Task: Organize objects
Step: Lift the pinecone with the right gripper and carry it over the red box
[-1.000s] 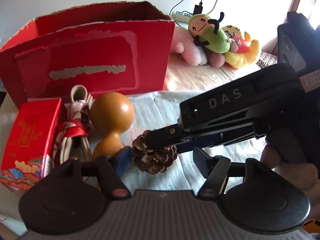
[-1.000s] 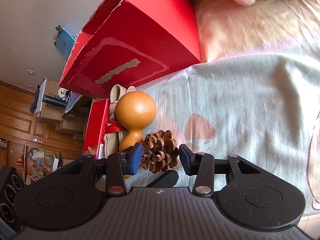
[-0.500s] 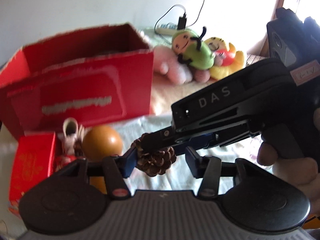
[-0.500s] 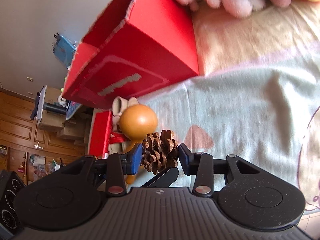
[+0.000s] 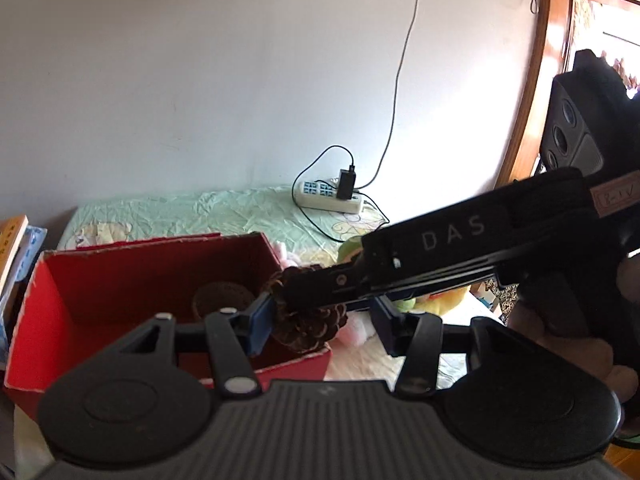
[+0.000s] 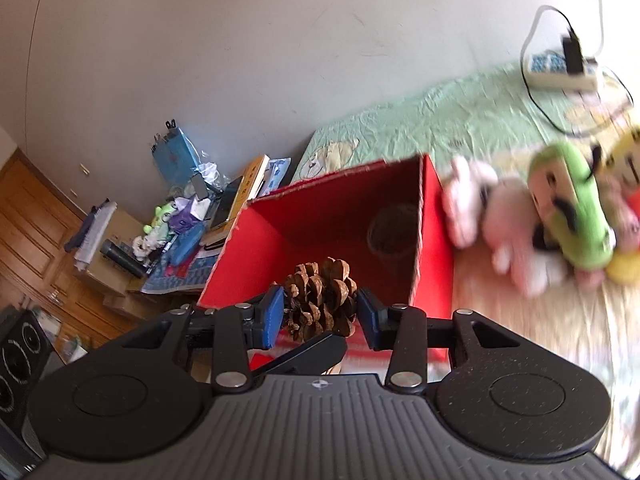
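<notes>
A brown pine cone (image 6: pixel 320 300) is held between the blue pads of my right gripper (image 6: pixel 320 314), lifted over the near edge of the open red cardboard box (image 6: pixel 332 208). In the left wrist view the pine cone (image 5: pixel 308 324) sits between my left gripper's fingers too, with the right gripper's black body (image 5: pixel 440 264) crossing above it. My left gripper (image 5: pixel 320 326) is open; its left pad (image 5: pixel 262 320) is beside the cone. The red box (image 5: pixel 100 292) holds a dark round object (image 5: pixel 222 300).
Plush toys (image 6: pixel 552 216) lie right of the box on the bed. A power strip (image 5: pixel 328 198) with a charger and cables lies at the back by the wall. Books and clutter (image 6: pixel 192 216) lie left of the bed. A black speaker (image 5: pixel 580 120) stands at the right.
Both grippers rose with the pine cone from the bedsheet up to the red box's opening. The gourd, small red box and ribbon item have dropped out of view.
</notes>
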